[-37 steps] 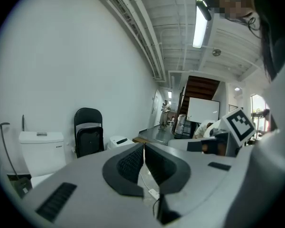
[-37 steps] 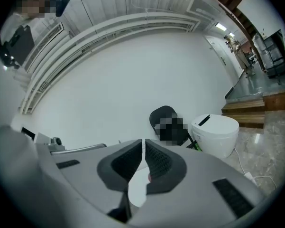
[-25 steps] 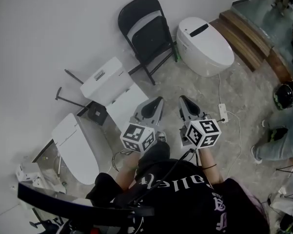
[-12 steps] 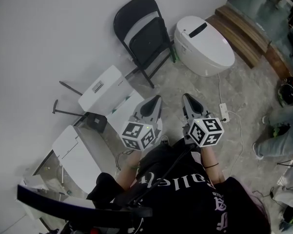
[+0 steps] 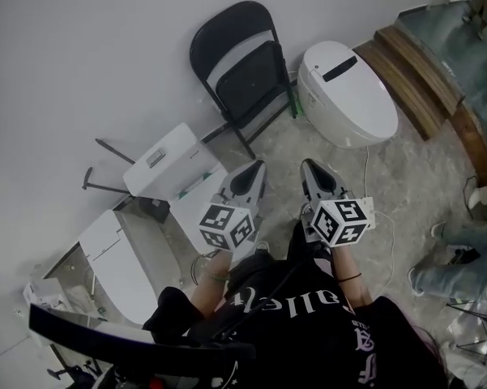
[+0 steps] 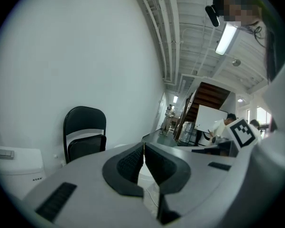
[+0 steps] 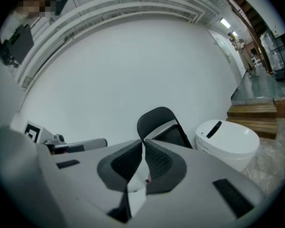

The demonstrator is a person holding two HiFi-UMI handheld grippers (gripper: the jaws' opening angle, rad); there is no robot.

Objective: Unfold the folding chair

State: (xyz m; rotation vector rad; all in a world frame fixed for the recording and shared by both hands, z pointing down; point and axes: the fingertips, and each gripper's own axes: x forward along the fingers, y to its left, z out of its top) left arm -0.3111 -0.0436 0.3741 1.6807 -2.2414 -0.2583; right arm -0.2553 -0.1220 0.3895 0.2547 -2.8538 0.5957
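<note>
Bottom of the head view, we have the person's black printed shirt, forearms reaching up the frame. Just above it, near the centre, sit the two black-and-white marker cubes, side by side. Ahead of the cubes, the grey hand-held left gripper has its ribbed dark pads pressed together with nothing between them. The grey hand-held right gripper is the same: pads meeting at the tips, nothing held. Both point up the frame, close to each other but not touching, over the mottled stone floor.

Left of the left gripper, a white rectangular toilet cistern lies on the floor among other white ceramic pieces running to the lower left corner.

Further up is the black metal folding chair, top centre of the head view. It leans on the white wall, seat panel tipped up against the backrest, legs close together, not opened out. It's well apart from both grippers, straight ahead of them and a little left. In the left gripper view it stands left of the closed tips; in the right gripper view it rises just behind them.

Right beside the chair is a white oval toilet, and beyond that, upper right, brown wooden steps.
</note>
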